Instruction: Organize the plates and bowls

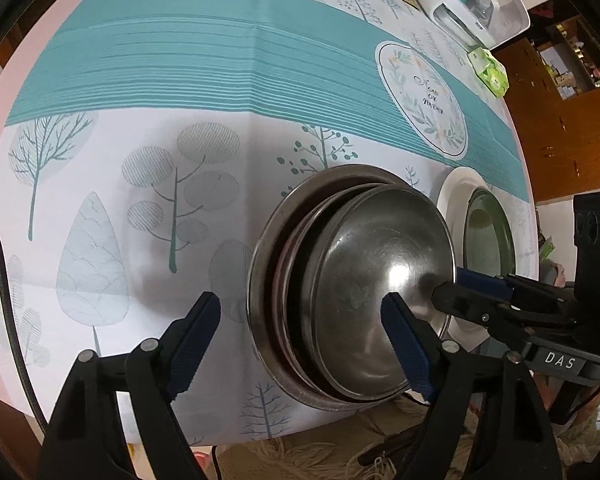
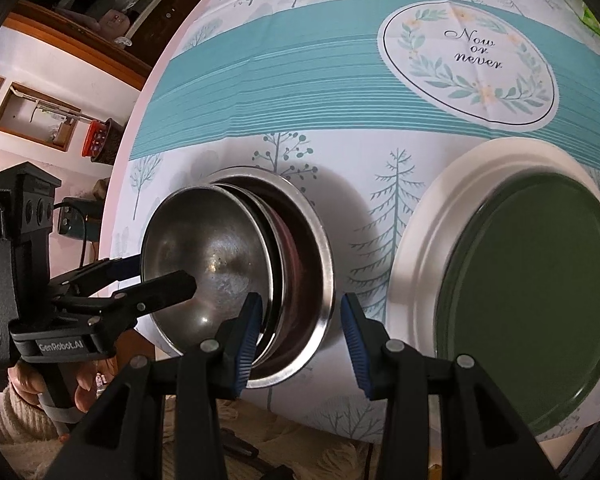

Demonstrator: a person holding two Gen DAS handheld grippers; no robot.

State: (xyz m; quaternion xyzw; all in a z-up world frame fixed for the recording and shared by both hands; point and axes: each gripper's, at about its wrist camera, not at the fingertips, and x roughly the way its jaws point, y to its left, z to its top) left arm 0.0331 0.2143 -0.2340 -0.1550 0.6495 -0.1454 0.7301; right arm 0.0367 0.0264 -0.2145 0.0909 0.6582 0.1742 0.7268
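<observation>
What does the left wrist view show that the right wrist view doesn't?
Only left wrist: a white appliance and a green packet at the table's far edge. Only right wrist: the whole green plate on its white plate, and a hand holding the left gripper. Both: the nested steel bowls, with the left gripper and right gripper each straddling one side of the stack.

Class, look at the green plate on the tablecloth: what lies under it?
A white plate lies under the green plate; its rim shows around the left and top. Its middle is covered, so anything between the two cannot be seen.
</observation>
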